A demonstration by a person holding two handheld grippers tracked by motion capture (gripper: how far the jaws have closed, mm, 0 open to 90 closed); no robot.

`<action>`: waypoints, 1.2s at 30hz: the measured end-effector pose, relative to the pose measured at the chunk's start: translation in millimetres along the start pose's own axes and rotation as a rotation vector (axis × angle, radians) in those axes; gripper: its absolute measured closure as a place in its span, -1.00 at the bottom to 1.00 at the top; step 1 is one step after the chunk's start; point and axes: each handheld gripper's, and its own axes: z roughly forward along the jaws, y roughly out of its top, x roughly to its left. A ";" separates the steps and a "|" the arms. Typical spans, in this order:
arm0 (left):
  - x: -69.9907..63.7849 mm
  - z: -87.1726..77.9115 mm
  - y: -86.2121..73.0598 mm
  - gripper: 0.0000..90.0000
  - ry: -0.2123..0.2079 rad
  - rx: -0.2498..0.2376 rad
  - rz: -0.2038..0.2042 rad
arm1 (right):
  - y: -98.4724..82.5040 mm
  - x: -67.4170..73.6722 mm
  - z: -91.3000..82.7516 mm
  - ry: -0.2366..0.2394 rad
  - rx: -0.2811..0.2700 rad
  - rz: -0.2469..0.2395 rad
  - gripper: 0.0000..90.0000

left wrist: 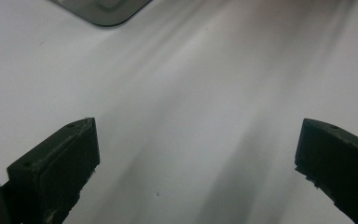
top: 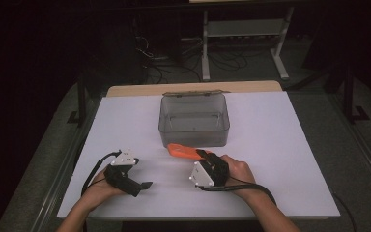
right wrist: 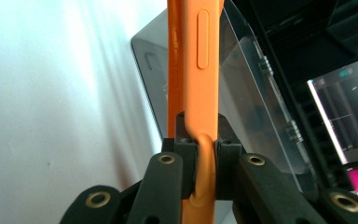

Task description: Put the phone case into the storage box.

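An orange phone case (top: 182,151) is clamped edge-on in my right gripper (top: 204,155), just in front of the clear grey plastic box (top: 194,118). In the right gripper view the case (right wrist: 196,70) rises straight up from between the closed jaws of that gripper (right wrist: 200,135), with the box (right wrist: 242,112) behind it. My left gripper (top: 145,185) rests low over the white table near the front left, jaws wide apart. In the left gripper view its fingers (left wrist: 58,163) frame bare table, with nothing between them, and a corner of the box (left wrist: 102,11) shows at the top.
The box stands open at the middle of the white table (top: 270,145), its lid (top: 193,94) folded back toward the far edge. Beyond the table are a metal rack's legs (top: 244,43) and cables on a dark floor.
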 end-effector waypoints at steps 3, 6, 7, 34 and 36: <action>0.7 -1.2 0.2 -1.00 0.003 -0.008 -0.010 | -1.5 -3.8 0.0 0.024 -0.004 0.059 0.84; 1.4 -1.9 -0.2 -1.00 0.004 -0.014 -0.015 | -3.1 -8.9 0.0 0.047 -0.014 0.127 0.84; 1.5 -2.0 -0.3 -1.00 0.006 -0.014 -0.016 | -3.5 -10.1 -0.1 0.053 -0.012 0.141 0.84; 2.3 -2.7 -0.5 -1.00 0.025 -0.031 -0.041 | -17.4 -54.6 -4.4 0.287 -0.108 0.564 0.84; 2.4 -3.4 -0.3 -1.00 0.025 -0.035 -0.043 | -18.5 -57.9 -4.1 0.303 -0.108 0.583 0.84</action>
